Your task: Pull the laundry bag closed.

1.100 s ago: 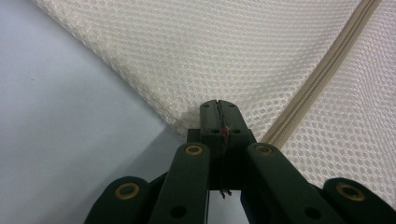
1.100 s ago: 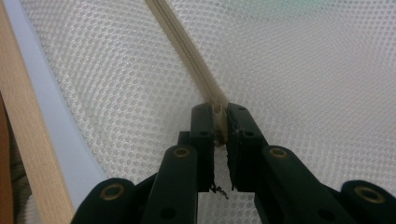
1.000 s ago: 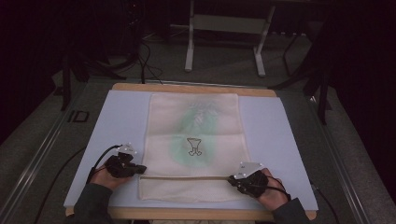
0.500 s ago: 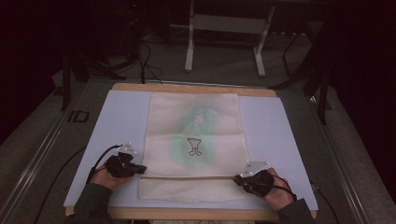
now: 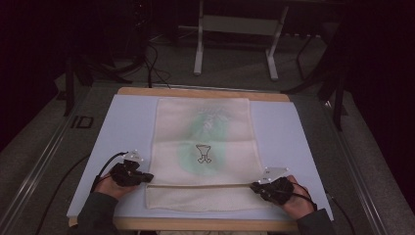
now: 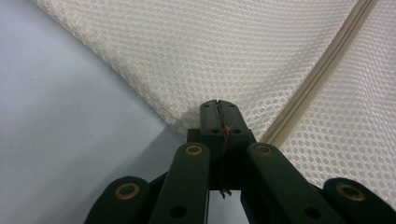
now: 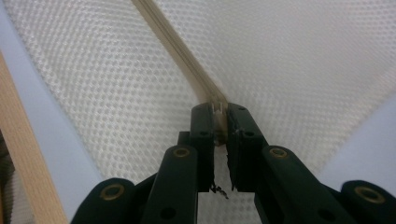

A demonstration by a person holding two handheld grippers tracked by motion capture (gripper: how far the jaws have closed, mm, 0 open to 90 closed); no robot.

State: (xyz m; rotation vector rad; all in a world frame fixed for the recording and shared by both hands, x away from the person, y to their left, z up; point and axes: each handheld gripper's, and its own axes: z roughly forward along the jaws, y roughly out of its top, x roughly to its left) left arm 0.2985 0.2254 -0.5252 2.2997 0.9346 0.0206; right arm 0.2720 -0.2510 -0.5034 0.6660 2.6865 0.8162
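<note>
A cream mesh bag (image 5: 203,142) with a green shape and a small drawing inside lies flat on the pale blue mat (image 5: 122,127). Its zipper (image 5: 200,186) runs across near the front edge. My left gripper (image 5: 147,178) is shut on the bag's left edge beside the zipper's end; in the left gripper view the jaws (image 6: 218,105) pinch the mesh (image 6: 210,51) just left of the zipper (image 6: 322,70). My right gripper (image 5: 254,186) is shut on the zipper's right end; in the right gripper view the jaws (image 7: 219,109) clamp the zipper band (image 7: 173,42).
The mat lies on a wooden board (image 5: 200,93), whose front edge shows in the right gripper view (image 7: 23,154). Behind the table stand a metal frame's legs (image 5: 198,49) and loose cables (image 5: 151,63) on a dark floor. Grey rails run along both table sides.
My right gripper has slid a little to the right along the zipper line. The left gripper and the bag have stayed in place.
</note>
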